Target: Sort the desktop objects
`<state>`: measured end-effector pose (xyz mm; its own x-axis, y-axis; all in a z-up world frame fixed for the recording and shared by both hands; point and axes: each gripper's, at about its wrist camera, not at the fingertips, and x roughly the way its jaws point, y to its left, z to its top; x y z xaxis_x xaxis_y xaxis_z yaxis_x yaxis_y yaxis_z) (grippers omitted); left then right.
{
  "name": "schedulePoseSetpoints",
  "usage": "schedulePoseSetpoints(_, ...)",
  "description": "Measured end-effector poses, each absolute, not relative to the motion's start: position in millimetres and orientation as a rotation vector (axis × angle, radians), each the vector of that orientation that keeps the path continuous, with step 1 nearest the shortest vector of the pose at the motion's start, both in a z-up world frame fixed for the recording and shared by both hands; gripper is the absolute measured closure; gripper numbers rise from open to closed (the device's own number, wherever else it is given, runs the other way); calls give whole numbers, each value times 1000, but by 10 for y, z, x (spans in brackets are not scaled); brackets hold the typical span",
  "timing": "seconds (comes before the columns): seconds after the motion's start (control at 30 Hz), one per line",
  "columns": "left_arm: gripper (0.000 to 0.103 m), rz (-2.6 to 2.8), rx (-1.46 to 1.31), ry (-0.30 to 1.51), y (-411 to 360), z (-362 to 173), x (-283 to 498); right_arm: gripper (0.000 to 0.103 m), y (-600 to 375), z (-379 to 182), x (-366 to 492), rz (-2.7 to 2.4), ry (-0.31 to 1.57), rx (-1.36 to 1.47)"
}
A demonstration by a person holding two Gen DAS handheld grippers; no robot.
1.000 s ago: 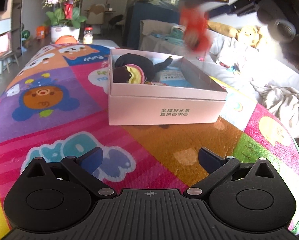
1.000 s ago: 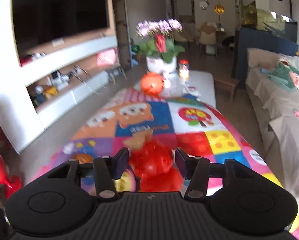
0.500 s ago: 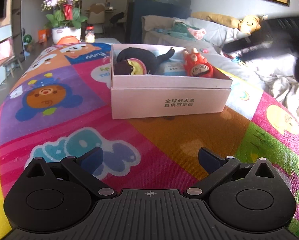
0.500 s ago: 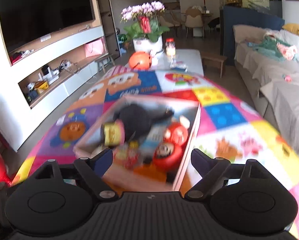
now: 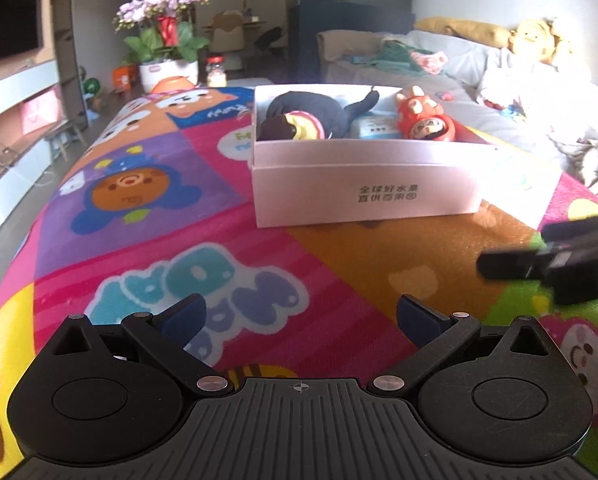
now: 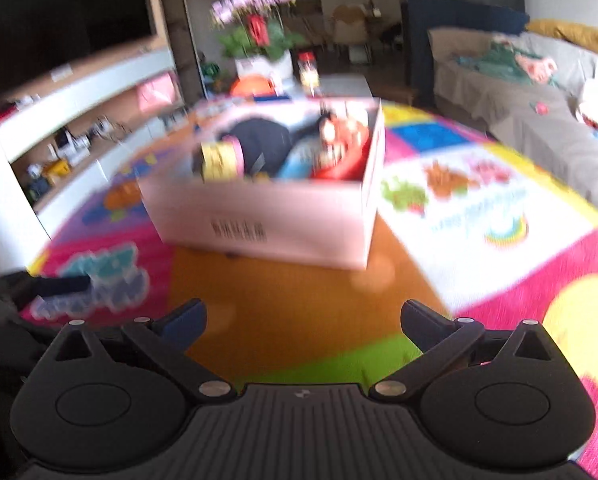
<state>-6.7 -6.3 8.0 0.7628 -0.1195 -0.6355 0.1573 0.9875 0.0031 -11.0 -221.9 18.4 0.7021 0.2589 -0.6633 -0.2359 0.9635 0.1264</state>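
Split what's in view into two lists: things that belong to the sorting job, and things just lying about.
Job: pink box, red doll, black plush, blue packet, left gripper, right gripper, jaws opening, nothing between them.

Lying about: orchid pot, jar, yellow plush, sofa.

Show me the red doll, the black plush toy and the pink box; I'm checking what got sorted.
red doll (image 5: 423, 122), left wrist view, on its body.
black plush toy (image 5: 319, 110), left wrist view, on its back.
pink box (image 5: 359, 188), left wrist view, on its front wall.
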Motion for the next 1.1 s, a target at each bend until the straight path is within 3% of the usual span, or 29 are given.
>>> schedulePoseSetpoints(0.17, 0, -27, 39, 700, -82, 44, 42, 0, -2105, -28, -77, 181, 771, -64)
schedulePoseSetpoints(1.1, 0, 46, 2, 697, -86, 14, 99, 0, -2125, -88, -75, 145, 701, -48)
